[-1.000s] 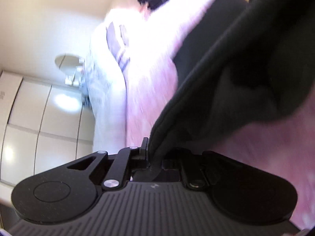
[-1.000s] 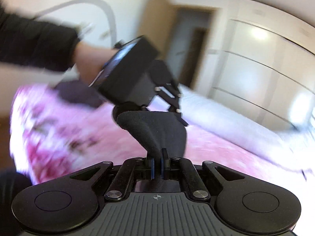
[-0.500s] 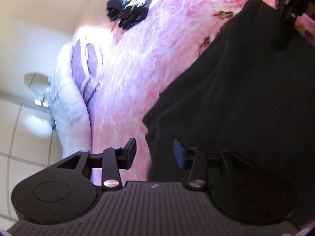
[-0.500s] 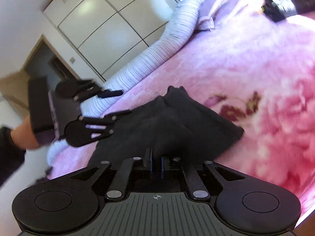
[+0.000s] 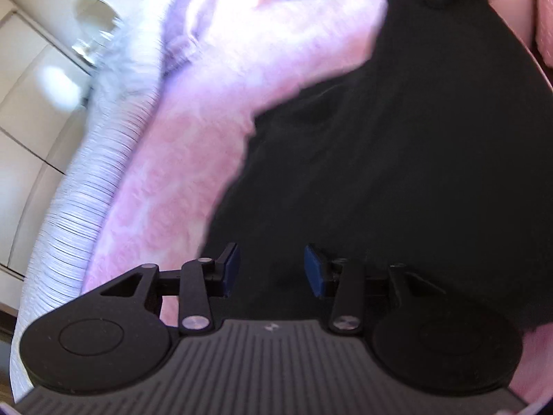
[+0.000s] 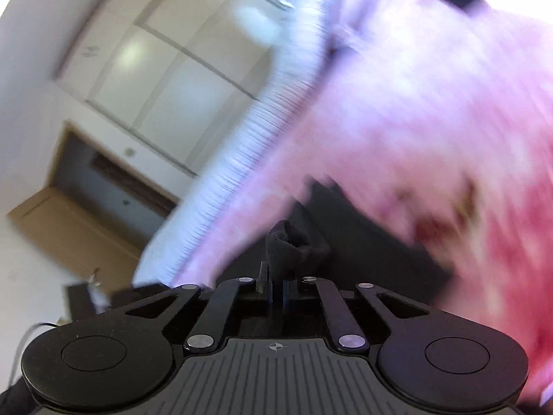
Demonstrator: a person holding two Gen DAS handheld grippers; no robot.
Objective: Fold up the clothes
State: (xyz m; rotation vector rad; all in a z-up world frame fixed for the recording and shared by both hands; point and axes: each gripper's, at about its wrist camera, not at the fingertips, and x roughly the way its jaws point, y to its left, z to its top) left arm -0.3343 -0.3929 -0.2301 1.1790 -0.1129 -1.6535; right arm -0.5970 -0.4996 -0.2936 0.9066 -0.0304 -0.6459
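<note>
left wrist view: left gripper (image 5: 270,269) hangs partly open, jaws just eased inward a touch, pads clear of the black garment (image 5: 397,159) spread beneath and ahead on the pink blanket (image 5: 179,173). right wrist view: right gripper (image 6: 275,285) is clamped tight on a bunched fold of that garment (image 6: 363,242).

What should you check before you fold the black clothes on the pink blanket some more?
1. Right gripper pinching the black garment: ok, a bunched bit of cloth sits between its shut pads.
2. Left gripper let go: ok, its jaws have just been opening and stand apart, nothing pinched.
3. Garment resting on the pink blanket: ok, mostly spread out.
4. Garment flat, no wrinkles: cannot tell, too dark and blurred.
5. Garment away from the striped white bedding: ok, pink blanket shows between them.
</note>
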